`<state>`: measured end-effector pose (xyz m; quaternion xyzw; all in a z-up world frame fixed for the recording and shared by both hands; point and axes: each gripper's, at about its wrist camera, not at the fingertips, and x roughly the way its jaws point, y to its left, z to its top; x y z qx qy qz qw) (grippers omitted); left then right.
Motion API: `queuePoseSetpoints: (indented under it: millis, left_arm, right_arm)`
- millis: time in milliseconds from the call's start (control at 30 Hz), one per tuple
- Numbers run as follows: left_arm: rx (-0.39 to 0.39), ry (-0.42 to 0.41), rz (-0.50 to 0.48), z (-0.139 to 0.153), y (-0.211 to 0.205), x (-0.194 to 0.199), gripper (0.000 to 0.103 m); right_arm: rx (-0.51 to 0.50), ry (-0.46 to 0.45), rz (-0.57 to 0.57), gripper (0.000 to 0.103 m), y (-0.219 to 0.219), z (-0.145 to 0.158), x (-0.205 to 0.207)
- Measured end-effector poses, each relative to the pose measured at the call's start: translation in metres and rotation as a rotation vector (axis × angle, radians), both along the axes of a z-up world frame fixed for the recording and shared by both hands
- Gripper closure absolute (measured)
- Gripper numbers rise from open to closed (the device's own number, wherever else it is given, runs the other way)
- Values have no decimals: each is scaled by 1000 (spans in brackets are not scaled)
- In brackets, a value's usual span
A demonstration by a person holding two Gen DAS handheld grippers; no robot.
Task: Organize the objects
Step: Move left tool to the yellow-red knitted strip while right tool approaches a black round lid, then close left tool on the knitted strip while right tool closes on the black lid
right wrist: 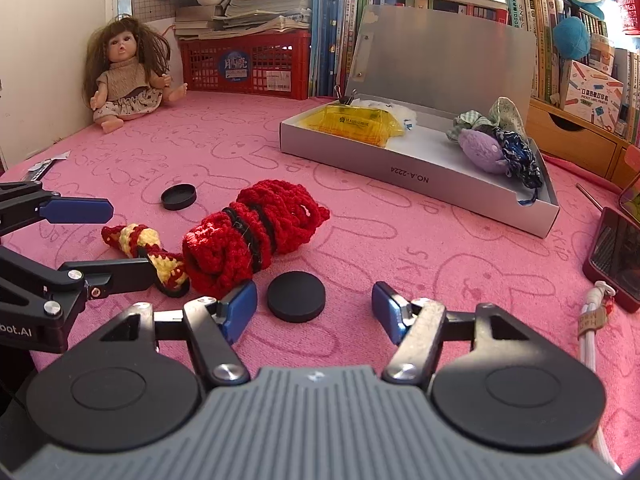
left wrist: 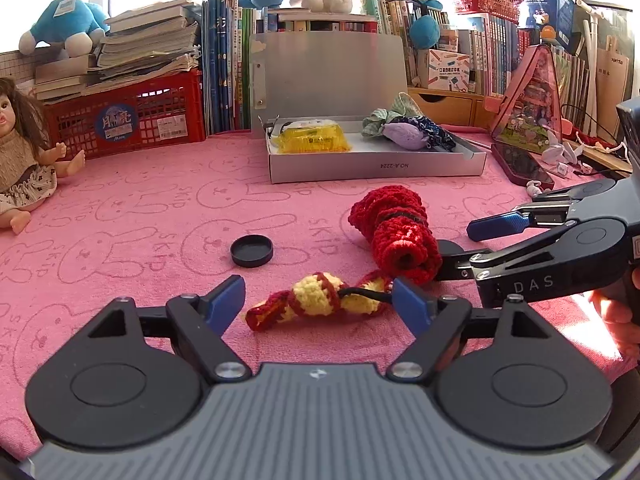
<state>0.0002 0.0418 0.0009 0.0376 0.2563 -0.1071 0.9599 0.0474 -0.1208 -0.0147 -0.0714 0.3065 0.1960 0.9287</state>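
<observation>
A yellow-and-red crochet piece (left wrist: 320,300) with a black band lies on the pink cloth between the fingers of my left gripper (left wrist: 318,301), which is open; neither pad presses on it. Just behind it lies a red knit bundle (left wrist: 394,236) tied with black bands. My right gripper (right wrist: 314,305) is open around a flat black disc (right wrist: 296,296), and its left fingertip is close against the red knit bundle (right wrist: 248,236). A second black cap (right wrist: 179,196) lies farther back. The open silver box (right wrist: 400,178) holds a yellow packet (right wrist: 356,122) and a purple plush (right wrist: 482,150).
A doll (right wrist: 124,76) sits at the back left by a red crate (right wrist: 244,62) stacked with books. A phone (right wrist: 616,256) and a white cable (right wrist: 592,328) lie at the right. Books, plush toys and a pink toy house (left wrist: 528,104) line the back.
</observation>
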Motion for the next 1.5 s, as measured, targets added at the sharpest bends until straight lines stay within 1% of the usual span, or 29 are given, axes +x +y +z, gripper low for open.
queuePoseSetpoints:
  millis: [167,267,633,900,1167,1300,1333,1367,1433,1500]
  left_arm:
    - [6,10,-3,-4,-1,4,24]
    - [1,16,-1,-5,-1,6,26]
    - [-11,33,12,-10,-2,11,26]
    - [0,30,6,-13,-3,9,26]
    - [6,22,9,-13,-5,7,32]
    - [3,16,23,-12,-4,6,39]
    - [1,14,30,-11,-4,6,42]
    - [1,12,35,-11,-4,6,44]
    - [6,3,48,-9,-3,6,57]
    - [14,-6,60,-7,-2,7,62]
  right_arm:
    - [5,-6,15,40,1,0,-2]
    - [5,-9,20,43,1,-1,-3]
    - [10,-31,24,46,2,-3,-6]
    - [18,-49,25,50,3,-4,-11]
    - [20,-60,38,55,4,-5,-14]
    - [23,-62,38,58,4,-6,-13]
    - [26,-63,38,59,4,-6,-14]
    - [30,-65,36,63,3,-6,-15]
    - [35,-72,29,68,3,-6,-16]
    - [47,-70,25,68,1,-5,-16]
